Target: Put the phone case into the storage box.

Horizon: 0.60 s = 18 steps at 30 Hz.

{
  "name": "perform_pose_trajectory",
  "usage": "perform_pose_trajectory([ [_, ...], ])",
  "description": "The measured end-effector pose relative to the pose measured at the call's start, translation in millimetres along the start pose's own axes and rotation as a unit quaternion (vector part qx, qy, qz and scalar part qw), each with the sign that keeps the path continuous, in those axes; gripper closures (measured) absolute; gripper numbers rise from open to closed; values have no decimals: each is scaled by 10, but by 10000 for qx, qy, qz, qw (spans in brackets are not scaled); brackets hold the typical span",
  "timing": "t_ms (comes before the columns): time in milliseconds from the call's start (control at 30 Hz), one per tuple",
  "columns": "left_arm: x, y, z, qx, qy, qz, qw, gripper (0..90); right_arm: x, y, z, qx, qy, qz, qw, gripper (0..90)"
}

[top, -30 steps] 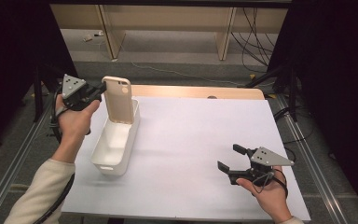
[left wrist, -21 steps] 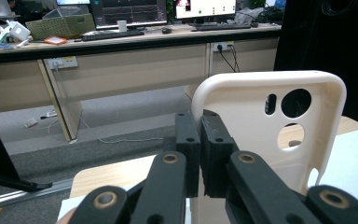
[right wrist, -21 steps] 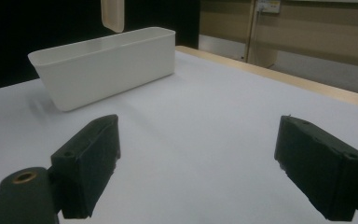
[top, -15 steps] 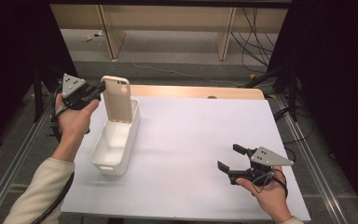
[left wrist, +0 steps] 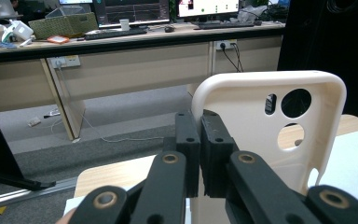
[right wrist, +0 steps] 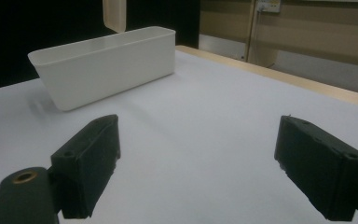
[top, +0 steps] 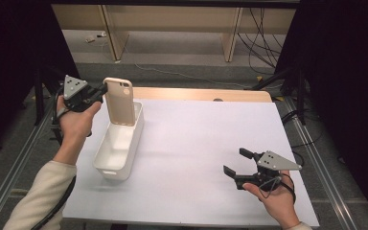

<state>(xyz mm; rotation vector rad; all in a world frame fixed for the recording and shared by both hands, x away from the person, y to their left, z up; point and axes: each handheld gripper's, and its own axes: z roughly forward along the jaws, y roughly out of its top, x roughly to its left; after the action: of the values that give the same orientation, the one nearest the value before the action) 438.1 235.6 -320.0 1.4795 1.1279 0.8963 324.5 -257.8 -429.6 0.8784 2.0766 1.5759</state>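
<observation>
High view: left tongs (top: pixel 101 90), closed on the edge of an upright beige plastic phone case (top: pixel 120 101), hold it over the far end of a white rectangular plastic bin (top: pixel 117 146) near the worktop's (top: pixel 201 143) left edge. Right tongs (top: pixel 235 163), wide open and empty, hover near the right front corner.

At upper left of the high view, a cream-beige plastic phone case (top: pixel 120 101) with dark camera cut-outs. Below it, a plain white rectangular plastic bin (top: pixel 119 146). The tabletop (top: pixel 206 148) is white with a light wood strip along its far edge. Both grippers' fingers (right wrist: pixel 91 163) are matte black; their three-cornered top plates (top: pixel 278 161) are grey.
</observation>
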Motion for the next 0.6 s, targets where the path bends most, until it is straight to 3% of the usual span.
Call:
perform_pose_trajectory([
  [467,27,-23,32,27,58,21,10000,869,-5,3,-12,52,-26,-19,10000,154],
  [600,40,-31,46,37,75,19,10000,869,3,-5,10,-51,28,27,10000,154],
])
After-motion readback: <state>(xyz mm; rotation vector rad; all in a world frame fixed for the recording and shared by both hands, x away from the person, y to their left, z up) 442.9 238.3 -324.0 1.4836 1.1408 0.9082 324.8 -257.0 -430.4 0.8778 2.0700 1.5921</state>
